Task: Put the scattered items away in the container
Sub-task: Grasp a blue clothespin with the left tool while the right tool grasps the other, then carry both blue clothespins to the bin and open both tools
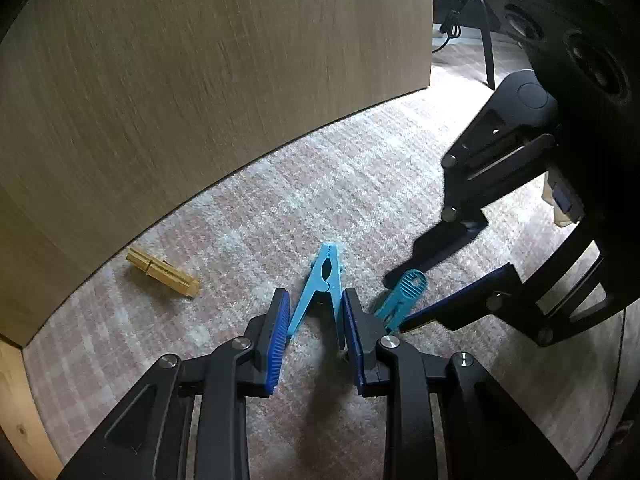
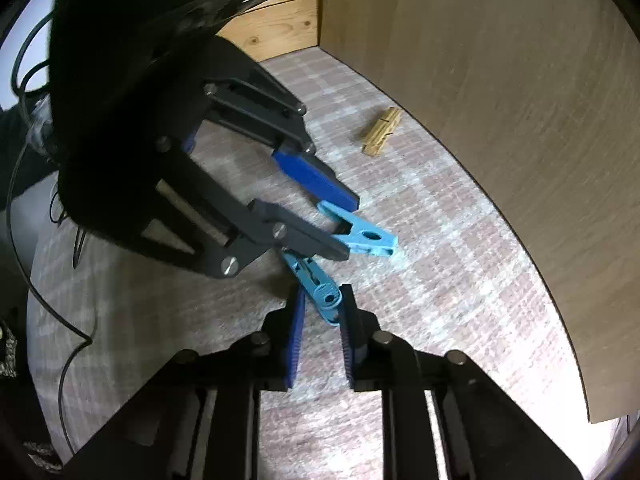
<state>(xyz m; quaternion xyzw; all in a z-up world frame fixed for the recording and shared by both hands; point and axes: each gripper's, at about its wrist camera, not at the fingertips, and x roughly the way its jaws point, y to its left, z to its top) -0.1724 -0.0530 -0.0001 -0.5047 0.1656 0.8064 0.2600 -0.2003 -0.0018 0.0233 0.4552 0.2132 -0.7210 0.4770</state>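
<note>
Three clothes pegs lie on the carpet. A light blue peg (image 1: 320,286) (image 2: 362,236) sits between the open fingers of my left gripper (image 1: 314,304) (image 2: 350,228), its handle legs touching the pads. A teal peg (image 1: 402,294) (image 2: 320,294) lies between the open fingers of my right gripper (image 2: 322,300) (image 1: 394,300). A yellow wooden peg (image 1: 162,272) (image 2: 382,132) lies apart near the wooden panel. No container is in view.
A tall wooden panel (image 1: 200,80) (image 2: 500,120) stands on the pink-grey carpet (image 1: 300,200) behind the pegs. A pine board (image 2: 276,28) is at the far corner. Black cables (image 2: 60,320) trail on the left in the right wrist view.
</note>
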